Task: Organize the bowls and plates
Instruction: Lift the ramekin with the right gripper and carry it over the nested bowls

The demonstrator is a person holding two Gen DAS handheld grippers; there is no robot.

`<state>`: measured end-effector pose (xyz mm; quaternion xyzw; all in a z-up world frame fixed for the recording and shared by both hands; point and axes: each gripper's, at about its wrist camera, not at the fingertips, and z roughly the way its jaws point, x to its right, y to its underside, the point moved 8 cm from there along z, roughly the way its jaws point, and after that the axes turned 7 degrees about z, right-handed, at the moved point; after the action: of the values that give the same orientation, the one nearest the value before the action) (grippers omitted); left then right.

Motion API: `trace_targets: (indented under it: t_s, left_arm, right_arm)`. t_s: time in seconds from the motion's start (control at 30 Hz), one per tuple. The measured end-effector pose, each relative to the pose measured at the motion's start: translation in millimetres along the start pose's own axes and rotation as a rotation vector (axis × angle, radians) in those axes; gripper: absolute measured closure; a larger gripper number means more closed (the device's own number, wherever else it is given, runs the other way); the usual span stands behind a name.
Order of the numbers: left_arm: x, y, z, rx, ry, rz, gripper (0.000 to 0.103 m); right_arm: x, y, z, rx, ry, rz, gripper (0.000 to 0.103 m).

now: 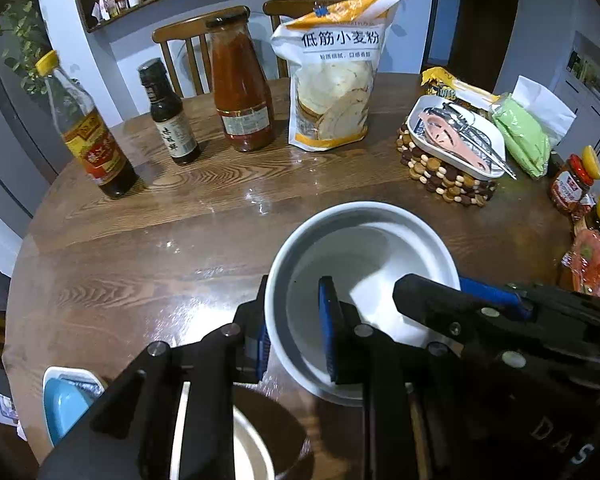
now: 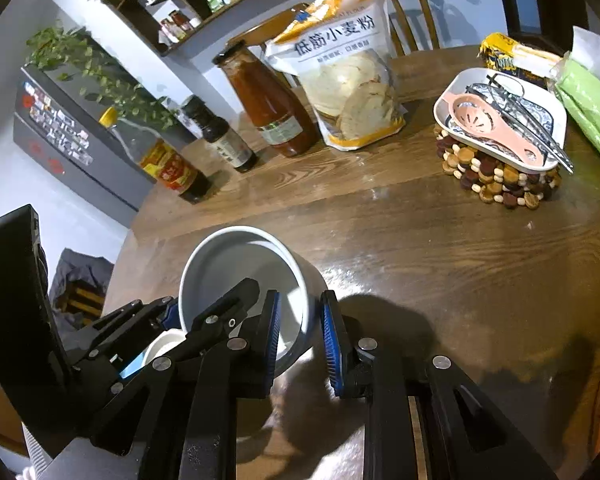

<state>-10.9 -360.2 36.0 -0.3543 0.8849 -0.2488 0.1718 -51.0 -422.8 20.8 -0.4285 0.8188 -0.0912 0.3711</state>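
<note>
**White bowl held by both grippers above a wooden table**

At the far left of the left wrist view, a blue dish [image 1: 66, 404] is seen at the edge of the round wooden table [image 1: 140, 240]. Beside it, below the black fingers, part of a pale round bowl [image 1: 248, 444] is visible, partly hidden.

At the centre, a deep white bowl [image 1: 360, 280] is held tilted above the table. Its left wall is pinched by the left gripper [image 1: 296, 340], with one blue pad outside the rim and the other inside. Its right wall is pinched the same way by the right gripper [image 2: 300, 344], whose black arm enters the left wrist view from the right. In the right wrist view, the white bowl [image 2: 244, 280] appears at lower left, with the left gripper [image 2: 172, 316] clamped on its far rim.

Along the back of the table, from left to right, a yellow-capped vinegar bottle [image 1: 90, 136], a small dark sauce bottle [image 1: 170, 120], a tall red sauce bottle [image 1: 242, 92] and a bag of low-gluten wheat flour [image 1: 334, 76] are lined up. Further right, a white rectangular dish [image 1: 452, 136] rests on a wooden bead trivet [image 1: 440, 176]; a pink egg separator [image 1: 456, 136] and metal utensils are laid in it. A green packet [image 1: 526, 136] and a red-lidded jar [image 1: 572, 188] are seen at the far right.
</note>
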Motion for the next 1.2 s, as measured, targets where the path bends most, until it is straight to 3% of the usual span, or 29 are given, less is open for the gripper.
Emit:
trace_targets:
  t_s: [0.43,1.2]
  left_arm:
    - [-9.8,21.2,-64.1,0.09,-0.03,-0.015,0.084]
    - [-41.7,65.7,-98.5,0.102,-0.065,-0.069,0.084]
  right_arm:
    - [-41.5,30.1,-46.0,0.066,-0.019,-0.068,0.079]
    - [-84.7,74.7,-49.3,0.042,-0.041,-0.125,0.079]
